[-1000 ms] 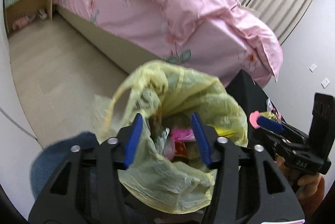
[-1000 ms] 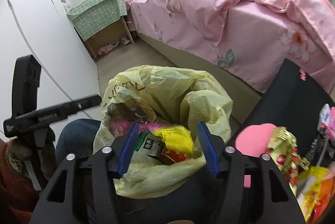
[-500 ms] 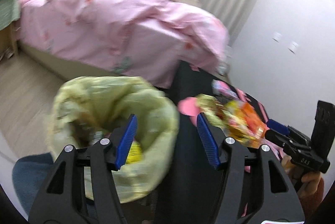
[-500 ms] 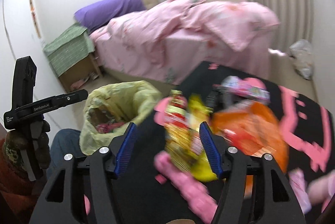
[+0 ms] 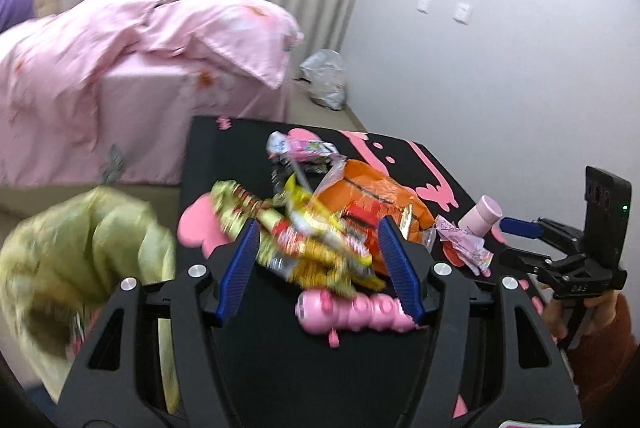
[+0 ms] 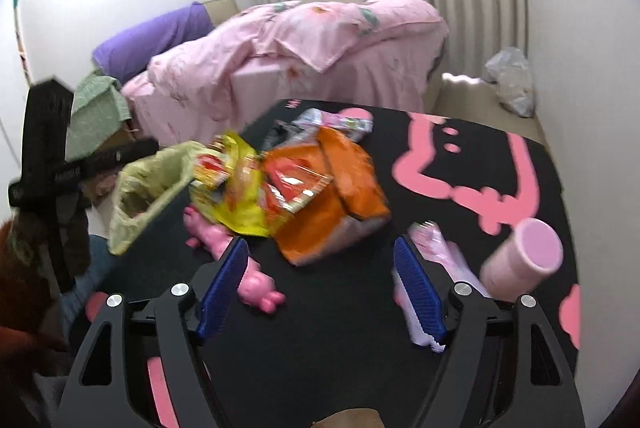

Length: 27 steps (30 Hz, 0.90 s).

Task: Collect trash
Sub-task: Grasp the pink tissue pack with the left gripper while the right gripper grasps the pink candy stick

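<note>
On the black worktop (image 6: 472, 260) with its pink pattern we find the trash still to be collected: a heap of snack wrappers (image 5: 316, 228), yellow and red ones at the left and an orange bag (image 6: 320, 195) at the right, with a pale pink-printed wrapper (image 5: 304, 149) at the far edge. A small pink wrapper (image 5: 464, 242) lies apart at the right, just beside a pink cup (image 6: 520, 260) on its side. A pink toy (image 5: 352, 312) lies on the near side of the heap; we judge it is not trash.

We note the heap lies straight ahead of the left hand-held gripper (image 5: 320, 268), whose jaws have just been opening and now stand apart with nothing clamped; the yellow wrappers show between them but are not pressed. The heap's long axis runs from near left to far right, roughly across that jaw gap. The right hand-held gripper (image 6: 320, 284) has likewise just been opening, stands wide and empty, and has the orange bag ahead and the small pink wrapper beside its right pad.

We judge the left hand nearer the yellow wrappers. The yellow bin bag (image 5: 80, 268) hangs off the worktop's left edge, open.
</note>
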Tool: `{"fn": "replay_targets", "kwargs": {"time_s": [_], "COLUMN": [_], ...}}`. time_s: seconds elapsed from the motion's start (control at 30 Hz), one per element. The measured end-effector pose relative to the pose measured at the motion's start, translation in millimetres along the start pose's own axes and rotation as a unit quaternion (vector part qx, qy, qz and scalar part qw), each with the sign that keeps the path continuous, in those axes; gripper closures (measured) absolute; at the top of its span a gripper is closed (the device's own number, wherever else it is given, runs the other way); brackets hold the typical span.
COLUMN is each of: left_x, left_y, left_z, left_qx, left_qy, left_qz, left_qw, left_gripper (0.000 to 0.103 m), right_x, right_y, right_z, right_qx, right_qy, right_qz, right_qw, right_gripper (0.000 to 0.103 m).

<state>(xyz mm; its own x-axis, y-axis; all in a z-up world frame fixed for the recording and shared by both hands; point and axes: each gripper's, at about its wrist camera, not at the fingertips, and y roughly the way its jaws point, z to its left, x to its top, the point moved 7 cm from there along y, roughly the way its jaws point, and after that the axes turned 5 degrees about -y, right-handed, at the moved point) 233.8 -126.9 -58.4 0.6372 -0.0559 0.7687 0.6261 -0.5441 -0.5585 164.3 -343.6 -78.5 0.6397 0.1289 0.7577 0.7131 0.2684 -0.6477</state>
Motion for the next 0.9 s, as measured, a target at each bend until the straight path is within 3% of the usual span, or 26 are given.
{"fn": "replay_targets", "kwargs": {"time_s": [0.17, 0.27, 0.37, 0.47, 0.53, 0.67, 0.7, 0.8, 0.87, 0.9], "left_x": [51.4, 80.6, 97.8, 102.3, 91.3, 70.2, 69.7, 68.0, 66.3, 65.4], "left_y": [46.8, 93.9, 137.2, 182.9, 217.2, 249.5, 249.9, 248.6, 246.8, 245.6], "left_z": [-9.5, -7.9, 3.9, 17.2, 27.8, 40.7, 40.5, 41.2, 42.7, 43.7], "left_qx": [-0.046, -0.028, -0.020, -0.033, -0.021, 0.023, 0.024, 0.034, 0.049, 0.055], "left_qy": [0.090, 0.169, 0.165, 0.120, 0.107, 0.132, 0.134, 0.123, 0.120, 0.112], "left_qz": [0.027, 0.065, 0.110, 0.160, 0.219, 0.275, 0.273, 0.280, 0.276, 0.274], "left_qw": [0.9945, 0.9830, 0.9800, 0.9792, 0.9697, 0.9522, 0.9525, 0.9514, 0.9525, 0.9536], "left_gripper": [0.045, 0.045, 0.045, 0.045, 0.045, 0.045, 0.045, 0.055, 0.078, 0.084], "right_x": [-10.1, -17.8, -25.6, -27.7, -28.3, -28.6, -28.7, -28.3, -27.2, -26.7], "right_y": [0.2, 5.1, 9.1, 12.8, 14.9, 19.1, 20.7, 24.8, 28.0, 29.6], "right_z": [-20.4, -36.7, -51.8, -57.9, -61.9, -67.3, -69.1, -73.6, -73.7, -72.8], "right_qx": [-0.029, -0.050, -0.060, -0.090, -0.108, -0.115, -0.113, -0.105, -0.106, -0.106], "right_qy": [0.023, 0.054, 0.089, 0.079, 0.071, 0.061, 0.063, 0.073, 0.071, 0.068], "right_qz": [0.004, 0.011, 0.015, 0.019, 0.021, 0.023, 0.023, 0.022, 0.022, 0.022], "right_qw": [0.999, 0.997, 0.994, 0.993, 0.991, 0.991, 0.991, 0.992, 0.992, 0.992], "right_gripper": [0.031, 0.031, 0.031, 0.031, 0.031, 0.031, 0.031, 0.031, 0.031, 0.031]}}
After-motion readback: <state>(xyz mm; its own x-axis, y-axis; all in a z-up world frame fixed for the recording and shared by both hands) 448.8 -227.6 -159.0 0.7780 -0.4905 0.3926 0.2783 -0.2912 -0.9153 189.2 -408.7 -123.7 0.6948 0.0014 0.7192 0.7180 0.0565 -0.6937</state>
